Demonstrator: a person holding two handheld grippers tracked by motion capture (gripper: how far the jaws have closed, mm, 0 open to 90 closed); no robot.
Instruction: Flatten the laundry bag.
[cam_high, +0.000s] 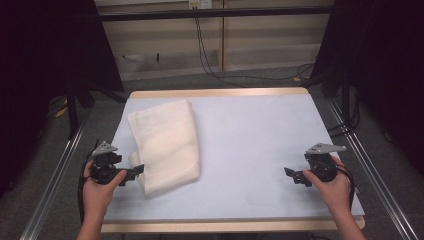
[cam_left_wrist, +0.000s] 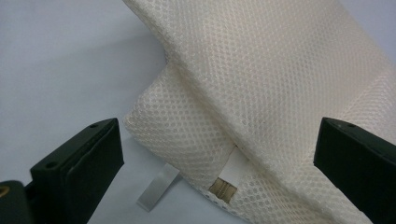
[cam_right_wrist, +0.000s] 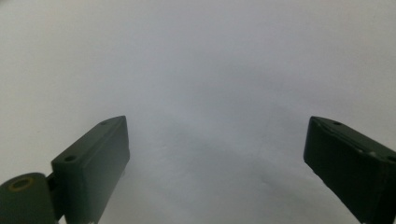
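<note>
Looking down from the high view, I am holding my left gripper (cam_high: 136, 171) right at the near left corner of the folded cream towel (cam_high: 165, 145), which is lying on the left half of the pale blue table (cam_high: 250, 145). My right gripper (cam_high: 292, 175) is hovering well apart from it, over bare table on the right side.

In the left gripper view, my jaws are standing wide apart and pressing on nothing, with the towel's (cam_left_wrist: 261, 79) corner lying between and just ahead of them. The cloth is showing a waffle-like mesh weave, stacked in several soft layers, with a small sewn label (cam_left_wrist: 223, 189) and a loose white tag (cam_left_wrist: 159, 187) poking out at the folded edge. I am judging it light, limp and not slippery: it will sag and unfold if I lift only the top layer, so I am thinking of pinching all the layers together at this thick corner, not the tag.

In the right gripper view, my jaws are likewise spread open and empty, pointing at plain table (cam_right_wrist: 201, 70).
</note>
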